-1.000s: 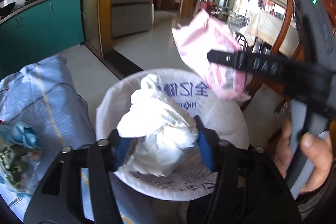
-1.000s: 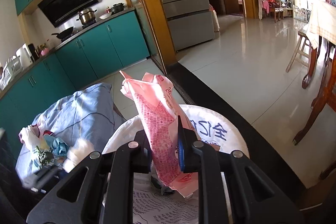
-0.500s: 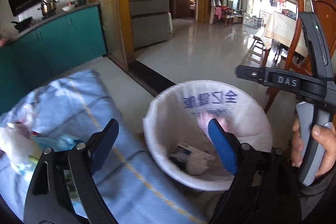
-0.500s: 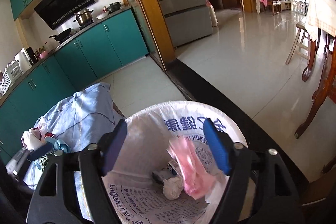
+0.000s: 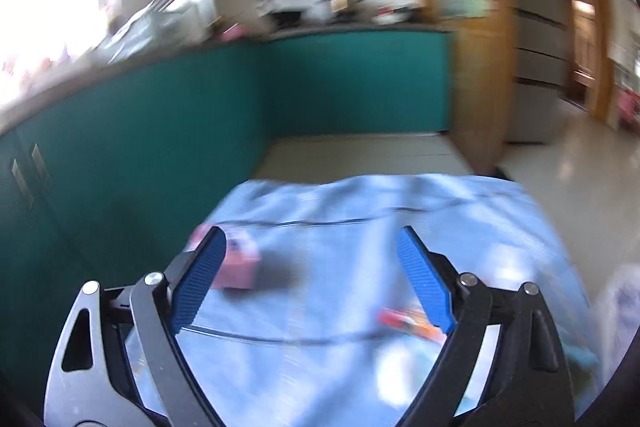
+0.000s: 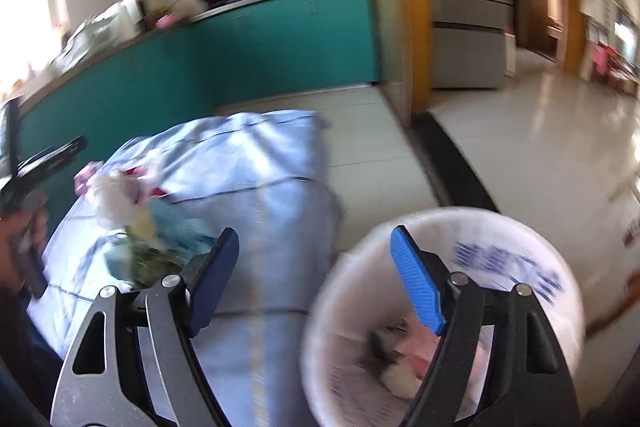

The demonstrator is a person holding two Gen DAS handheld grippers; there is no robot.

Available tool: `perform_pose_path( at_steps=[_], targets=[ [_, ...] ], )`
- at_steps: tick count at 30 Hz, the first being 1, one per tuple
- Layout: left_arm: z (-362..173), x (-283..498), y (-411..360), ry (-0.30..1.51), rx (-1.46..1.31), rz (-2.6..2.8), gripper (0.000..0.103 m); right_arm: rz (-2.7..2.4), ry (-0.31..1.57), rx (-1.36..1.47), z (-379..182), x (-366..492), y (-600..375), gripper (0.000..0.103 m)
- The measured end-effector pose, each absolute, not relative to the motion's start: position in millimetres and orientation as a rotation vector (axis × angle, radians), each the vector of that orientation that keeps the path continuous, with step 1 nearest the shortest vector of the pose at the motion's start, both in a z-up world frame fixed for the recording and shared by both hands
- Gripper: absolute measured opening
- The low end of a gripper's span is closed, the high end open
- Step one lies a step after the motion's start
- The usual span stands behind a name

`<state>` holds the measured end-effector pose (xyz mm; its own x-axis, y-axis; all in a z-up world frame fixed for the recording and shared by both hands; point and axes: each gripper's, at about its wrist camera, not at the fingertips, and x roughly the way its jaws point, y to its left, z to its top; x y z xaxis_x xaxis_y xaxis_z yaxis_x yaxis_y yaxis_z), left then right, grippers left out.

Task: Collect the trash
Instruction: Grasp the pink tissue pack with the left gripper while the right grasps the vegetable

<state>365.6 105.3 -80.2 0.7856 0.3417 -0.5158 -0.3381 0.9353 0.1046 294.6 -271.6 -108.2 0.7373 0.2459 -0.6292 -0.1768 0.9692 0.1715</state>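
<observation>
With both views smeared by motion blur, the left gripper hangs w/ jaws spread wide & nothing between them over a light-blue cloth; a pink box sits just behind its left finger, a red-orange wrapper by its right finger. Right gripper also gapes empty: white-lined trash bin w/ pink & white scraps under its right finger, crumpled white tissue plus greenish scraps on the cloth off to its left.
</observation>
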Motion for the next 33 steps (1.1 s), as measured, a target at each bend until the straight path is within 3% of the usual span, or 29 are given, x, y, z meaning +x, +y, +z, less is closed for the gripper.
perform_pose_path(
  at_steps=[9, 11, 12, 21, 22, 24, 25, 26, 29, 33],
  targets=[
    [-145, 421, 223, 0.790, -0.216, 0.425, 0.088, 0.498, 0.732, 0.107, -106, 337, -200, 0.086],
    [-154, 426, 227, 0.807, -0.234, 0.406, 0.083, 0.568, 0.780, 0.133, -114, 339, -189, 0.086],
    [-157, 429, 229, 0.814, -0.239, 0.401, 0.073, 0.597, 0.793, 0.136, -116, 339, -183, 0.086],
    [-150, 400, 205, 0.778, -0.141, 0.338, 0.055, 0.701, 0.878, 0.019, -139, 315, -141, 0.086],
    [-146, 395, 202, 0.763, -0.128, 0.330, 0.055, 0.702, 0.883, 0.020, -141, 313, -142, 0.082],
    [-135, 378, 192, 0.730, -0.112, 0.298, 0.054, 0.706, 0.899, 0.012, -144, 309, -142, 0.061],
    [-131, 371, 189, 0.717, -0.112, 0.286, 0.054, 0.705, 0.906, -0.002, -145, 306, -141, 0.044],
    [-126, 365, 186, 0.701, -0.113, 0.275, 0.054, 0.713, 0.904, -0.005, -145, 303, -141, 0.037],
    [-108, 340, 172, 0.633, -0.095, 0.246, 0.054, 0.732, 0.881, -0.026, -141, 292, -139, 0.025],
    [-95, 305, 155, 0.585, -0.082, 0.199, 0.055, 0.762, 0.858, -0.017, -135, 284, -143, 0.021]
  ],
)
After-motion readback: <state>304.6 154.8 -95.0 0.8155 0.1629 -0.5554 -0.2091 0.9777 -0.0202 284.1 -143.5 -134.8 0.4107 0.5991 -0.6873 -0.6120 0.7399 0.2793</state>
